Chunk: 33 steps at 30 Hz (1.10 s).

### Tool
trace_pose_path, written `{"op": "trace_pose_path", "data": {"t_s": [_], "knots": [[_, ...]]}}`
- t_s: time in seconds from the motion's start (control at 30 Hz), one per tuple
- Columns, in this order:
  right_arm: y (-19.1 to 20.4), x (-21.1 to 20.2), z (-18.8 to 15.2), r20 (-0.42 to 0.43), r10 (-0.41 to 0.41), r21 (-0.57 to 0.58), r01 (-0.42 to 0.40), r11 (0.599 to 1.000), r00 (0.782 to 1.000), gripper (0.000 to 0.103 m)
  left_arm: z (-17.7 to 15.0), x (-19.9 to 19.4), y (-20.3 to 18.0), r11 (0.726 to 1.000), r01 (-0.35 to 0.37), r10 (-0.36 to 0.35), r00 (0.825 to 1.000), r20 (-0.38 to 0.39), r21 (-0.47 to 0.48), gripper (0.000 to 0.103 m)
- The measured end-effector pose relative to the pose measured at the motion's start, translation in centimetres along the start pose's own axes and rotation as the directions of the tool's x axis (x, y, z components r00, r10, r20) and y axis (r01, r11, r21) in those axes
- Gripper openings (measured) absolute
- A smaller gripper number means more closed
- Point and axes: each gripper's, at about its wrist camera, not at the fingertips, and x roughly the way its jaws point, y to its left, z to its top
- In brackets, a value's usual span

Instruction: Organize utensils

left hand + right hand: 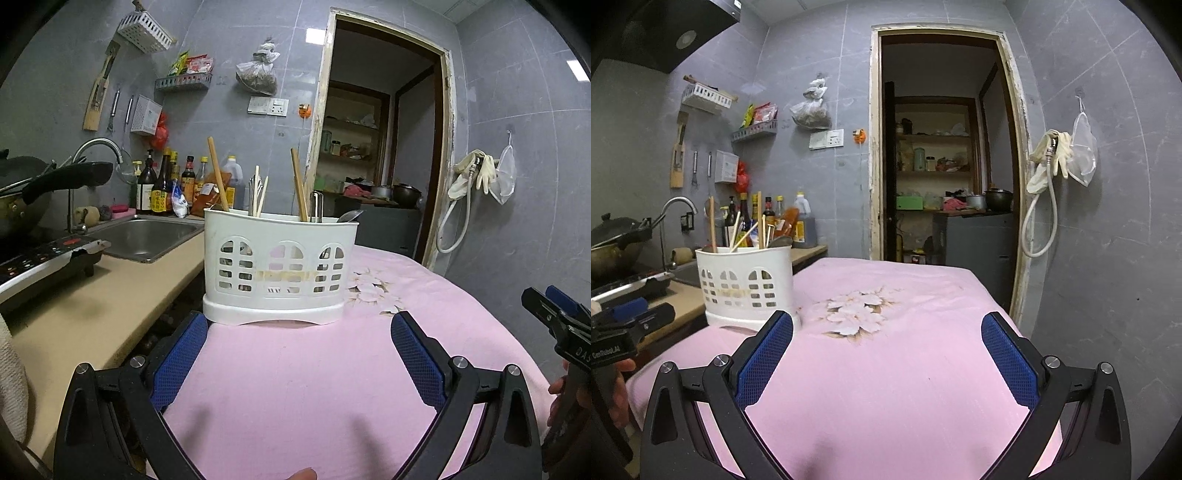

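Already the utensils, chopsticks and a spoon among them, stand upright in the white caddy, which sits at the left edge of the pink cloth, beside the counter and sink. No loose utensil shows on the cloth. Both the left claw and right claw hover spread and empty. Seemingly sorting is done or not begun; any next move calls for finding a loose piece or regrouping inside the caddy.

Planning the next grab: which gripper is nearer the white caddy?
Left. The left gripper faces the caddy head-on, its open fingers just short of the base. The right gripper, also open, sits farther off with the caddy to its left.
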Motion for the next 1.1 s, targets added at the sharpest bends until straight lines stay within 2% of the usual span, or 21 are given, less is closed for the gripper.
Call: {"op": "trace_pose_path", "data": {"t_s": [0.23,1.1], "knots": [[-0.08,-0.08,-0.13,-0.003,-0.007,0.0,0.007,1.0,1.0,0.103,0.03,0.04,0.35,1.0,-0.018,0.018,1.0,0.007,-0.005,0.098],[-0.1,-0.05,-0.08,-0.004,-0.005,0.0,0.005,1.0,1.0,0.103,-0.1,-0.03,0.58,1.0,-0.015,0.015,1.0,0.003,-0.011,0.098]]}}
